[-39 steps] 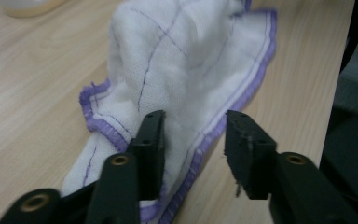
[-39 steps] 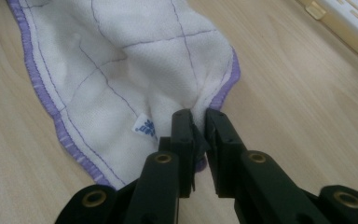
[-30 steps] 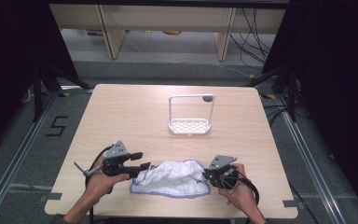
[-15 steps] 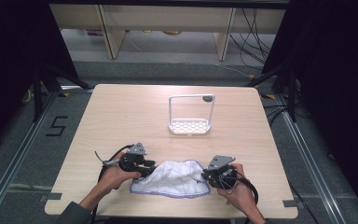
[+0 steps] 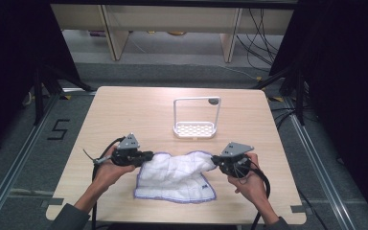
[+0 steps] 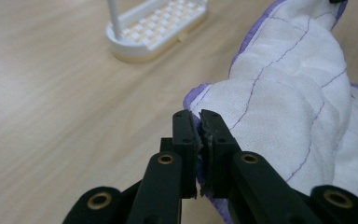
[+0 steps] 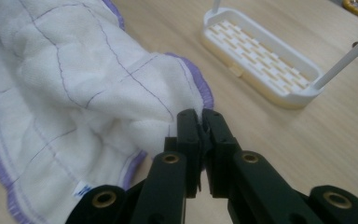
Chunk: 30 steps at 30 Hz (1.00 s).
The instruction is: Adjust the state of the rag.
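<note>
Your left gripper (image 5: 146,155) has just closed and now pinches the cloth (image 5: 175,175) by its purple-hemmed left corner; your right gripper (image 5: 215,160) pinches the right corner. The cloth lies rumpled on the near half of the worktop (image 5: 124,110), its far edge lifted between your 2 grippers. Both bites look thin, right at the hem, so a quick pull apart could slip a corner free. The white rack (image 5: 195,128) stands just beyond the cloth; a forward swing could snag it. Left and right of the cloth the worktop is bare, but the near edge is close.
</note>
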### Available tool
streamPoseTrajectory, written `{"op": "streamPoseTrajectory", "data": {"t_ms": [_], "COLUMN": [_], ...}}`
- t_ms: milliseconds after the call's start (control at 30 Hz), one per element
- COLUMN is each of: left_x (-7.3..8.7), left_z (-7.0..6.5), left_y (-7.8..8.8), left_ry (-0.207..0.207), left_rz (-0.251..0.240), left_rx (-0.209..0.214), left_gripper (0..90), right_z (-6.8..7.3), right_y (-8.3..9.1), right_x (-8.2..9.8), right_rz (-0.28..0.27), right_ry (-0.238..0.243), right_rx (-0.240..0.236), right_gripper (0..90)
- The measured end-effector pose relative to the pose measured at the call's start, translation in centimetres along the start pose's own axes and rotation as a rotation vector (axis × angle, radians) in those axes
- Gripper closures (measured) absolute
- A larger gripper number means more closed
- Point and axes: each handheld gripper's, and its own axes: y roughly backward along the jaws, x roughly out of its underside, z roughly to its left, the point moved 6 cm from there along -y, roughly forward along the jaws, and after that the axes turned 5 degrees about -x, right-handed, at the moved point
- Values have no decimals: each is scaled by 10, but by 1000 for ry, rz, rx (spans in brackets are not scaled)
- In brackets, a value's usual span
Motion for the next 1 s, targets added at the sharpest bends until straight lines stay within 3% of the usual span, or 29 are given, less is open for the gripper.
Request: {"op": "streamPoseTrajectory", "data": {"t_ms": [100,167,200,267,300,400,533,600,667,767,800,867,900,1000], "left_x": [-9,-10,-8,-2,2,13,19,19,17,14,15,21,26,44], "left_z": [15,21,26,29,32,36,36,37,36,34,32,22,17,-6], "left_y": [-2,-9,-13,-26,-32,-49,-58,-59,-54,-33,-23,-4,5,29], "left_ry": [11,9,-9,-5,-15,10,23,42,60,95,101,116,115,139], "left_rz": [-21,-15,15,58,89,139,152,139,120,84,66,57,50,37], "left_rx": [-67,-85,-84,-90,-96,-88,-89,-82,-77,-89,-97,-81,-76,-34], "left_gripper": [847,847,846,846,845,844,835,797,728,558,534,493,478,457], "right_z": [-17,-28,-34,-41,-44,-50,-55,-60,-62,-60,-55,-41,-29,0], "right_y": [-8,-17,-23,-36,-43,-62,-72,-74,-70,-49,-40,-22,-14,3], "right_x": [-11,-15,-17,-16,-14,-4,6,8,8,2,0,1,4,18], "right_rz": [3,13,23,70,90,179,229,221,198,157,144,116,111,101], "right_ry": [-6,-31,-37,-69,-68,-47,-40,-77,-121,-123,-147,-137,-166,-142], "right_rx": [34,41,50,42,49,70,79,83,113,140,126,72,49,0], "right_gripper": [868,868,868,867,867,865,828,746,625,556,537,515,505,491]}}
